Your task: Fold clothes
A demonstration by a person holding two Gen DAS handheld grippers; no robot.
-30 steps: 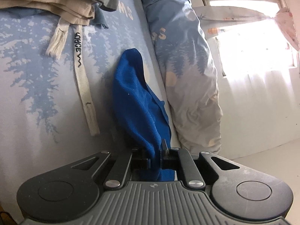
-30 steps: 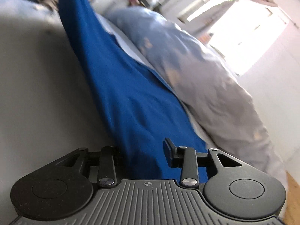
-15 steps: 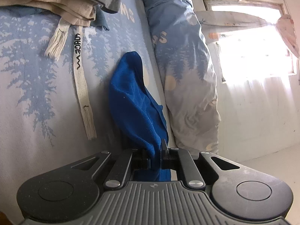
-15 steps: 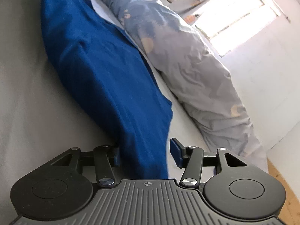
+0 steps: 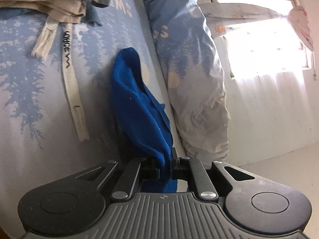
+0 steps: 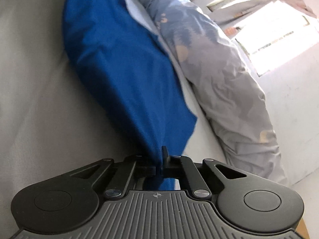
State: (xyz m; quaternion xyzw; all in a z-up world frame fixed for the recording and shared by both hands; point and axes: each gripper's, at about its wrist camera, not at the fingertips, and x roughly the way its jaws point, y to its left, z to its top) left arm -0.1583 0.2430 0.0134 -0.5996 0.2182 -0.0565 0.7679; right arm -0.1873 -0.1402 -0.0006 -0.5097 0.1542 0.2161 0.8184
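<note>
While your left gripper pinches one end of the blue cloth at lower centre, your right gripper has just been closing and now clamps another edge of it. Between them it lies on the bed sheet, just beside the rumpled duvet.

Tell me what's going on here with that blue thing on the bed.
A person is folding laundry with a gripper in each hand. The left gripper is clamped on one edge of the blue garment, which lies on the tree-print bedsheet beside a rolled duvet. The right gripper has just closed its jaws on another part of the same cloth. A stack of folded clothes sits further up the bed.
</note>
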